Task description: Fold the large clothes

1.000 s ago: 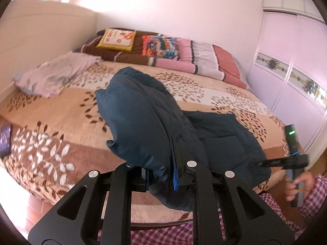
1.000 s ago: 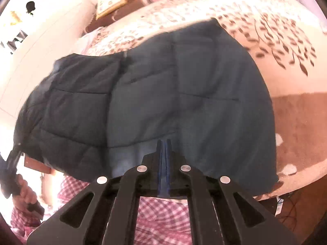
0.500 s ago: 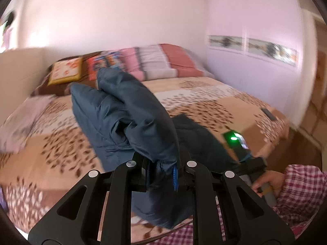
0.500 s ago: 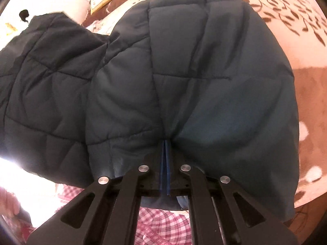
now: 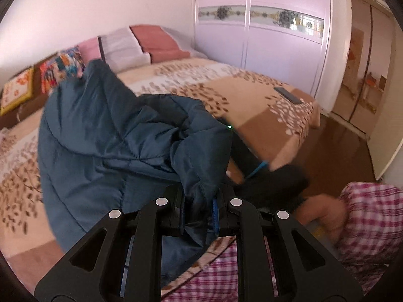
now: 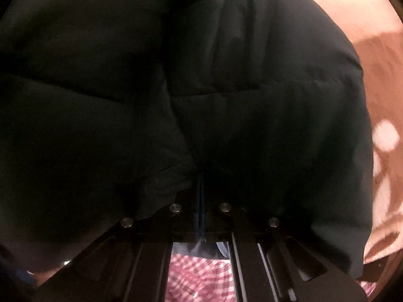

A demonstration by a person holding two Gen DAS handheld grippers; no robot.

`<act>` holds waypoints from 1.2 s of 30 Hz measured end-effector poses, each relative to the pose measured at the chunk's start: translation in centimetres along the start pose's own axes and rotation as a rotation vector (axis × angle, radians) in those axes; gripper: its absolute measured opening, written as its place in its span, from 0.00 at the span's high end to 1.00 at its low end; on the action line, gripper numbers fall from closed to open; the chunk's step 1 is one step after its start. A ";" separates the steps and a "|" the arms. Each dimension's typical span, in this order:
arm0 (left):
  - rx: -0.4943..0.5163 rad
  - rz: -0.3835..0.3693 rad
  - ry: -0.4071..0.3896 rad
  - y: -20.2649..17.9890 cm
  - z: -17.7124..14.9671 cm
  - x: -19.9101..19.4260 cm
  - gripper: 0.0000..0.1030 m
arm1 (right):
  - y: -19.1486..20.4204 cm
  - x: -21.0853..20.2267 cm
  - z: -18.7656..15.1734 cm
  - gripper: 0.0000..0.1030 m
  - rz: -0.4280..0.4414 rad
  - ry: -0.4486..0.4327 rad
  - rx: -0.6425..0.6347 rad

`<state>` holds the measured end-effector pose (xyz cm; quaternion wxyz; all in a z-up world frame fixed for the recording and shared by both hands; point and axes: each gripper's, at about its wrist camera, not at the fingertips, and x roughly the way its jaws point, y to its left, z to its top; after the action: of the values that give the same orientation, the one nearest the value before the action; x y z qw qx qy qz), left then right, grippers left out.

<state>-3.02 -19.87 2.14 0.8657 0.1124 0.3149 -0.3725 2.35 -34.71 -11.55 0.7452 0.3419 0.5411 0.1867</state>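
The quilted jacket (image 5: pixel 105 136) is held bunched above the near edge of the bed (image 5: pixel 264 105), its hem pinched by the left tongs (image 5: pixel 199 216) and right tongs (image 6: pixel 200 201). Puffy, soft, probably slippery; seams are judged the surest hold.

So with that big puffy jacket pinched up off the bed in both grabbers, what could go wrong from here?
The left gripper pinches only a narrow edge of the blue jacket, so the slippery, bulky fabric might slide out. The right gripper has its camera almost wholly covered by the jacket, so the fold may be hard to line up. A dark phone-like object lies near the bed's corner; swinging fabric could knock it off.
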 end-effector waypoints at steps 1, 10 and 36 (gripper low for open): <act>-0.001 -0.008 0.009 -0.1 -0.2 0.2 0.86 | -0.5 -1.1 -0.3 1.00 0.002 -0.009 0.013; 0.035 -0.052 0.127 -1.7 -2.6 4.0 0.83 | -6.8 -10.1 -2.8 0.99 -0.073 -0.171 0.117; 0.108 -0.024 0.199 -3.5 -4.8 6.1 0.65 | 8.9 -8.2 9.6 0.96 -0.220 -0.201 -0.227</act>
<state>-4.50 -23.77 -5.29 0.8182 0.1916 0.3803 -0.3863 9.36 -36.75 2.12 0.8452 0.2114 0.4737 0.1288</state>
